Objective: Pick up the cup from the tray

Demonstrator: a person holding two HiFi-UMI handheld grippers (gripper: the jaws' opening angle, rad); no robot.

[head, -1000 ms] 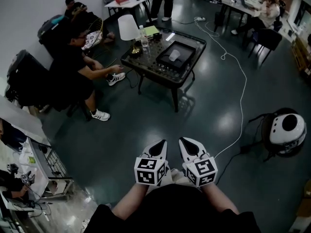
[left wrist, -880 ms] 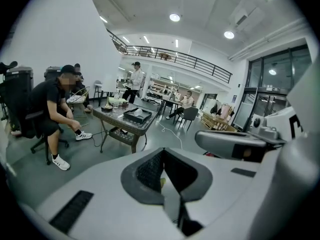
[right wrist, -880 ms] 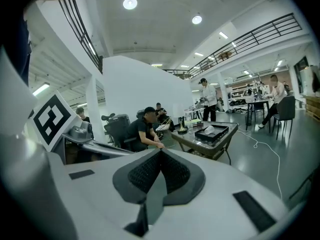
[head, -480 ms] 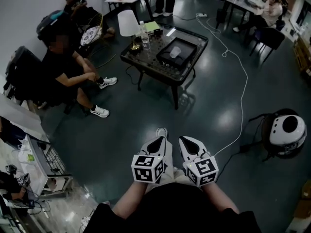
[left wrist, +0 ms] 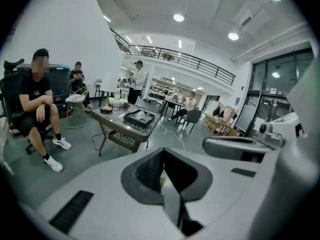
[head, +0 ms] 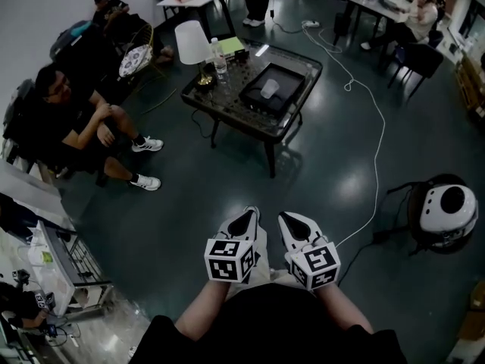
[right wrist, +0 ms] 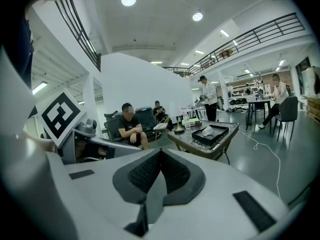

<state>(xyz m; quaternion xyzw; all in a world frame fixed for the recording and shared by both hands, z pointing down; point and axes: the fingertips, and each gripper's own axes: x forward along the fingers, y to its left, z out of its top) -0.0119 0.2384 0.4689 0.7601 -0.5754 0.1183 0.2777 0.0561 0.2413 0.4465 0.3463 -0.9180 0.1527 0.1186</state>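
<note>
seeing one cup (head: 270, 88) lying in one tray (head: 286, 76) on the table (head: 220, 95), one lamp (head: 190, 42) and one bottle (head: 220, 58) standing on the table too. holding the left gripper (head: 248, 217) and right gripper (head: 288, 220) well short of the table, both fully closed, gripping nothing.

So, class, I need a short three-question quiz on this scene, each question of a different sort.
1. True or false: the cup is inside the tray on the table.
2. The left gripper is: A open; B shut and empty; C shut on the cup.
3. Fill in: beside the bottle stands a white-shaded ____.
Key: 1 true; 2 B; 3 lamp.
</note>
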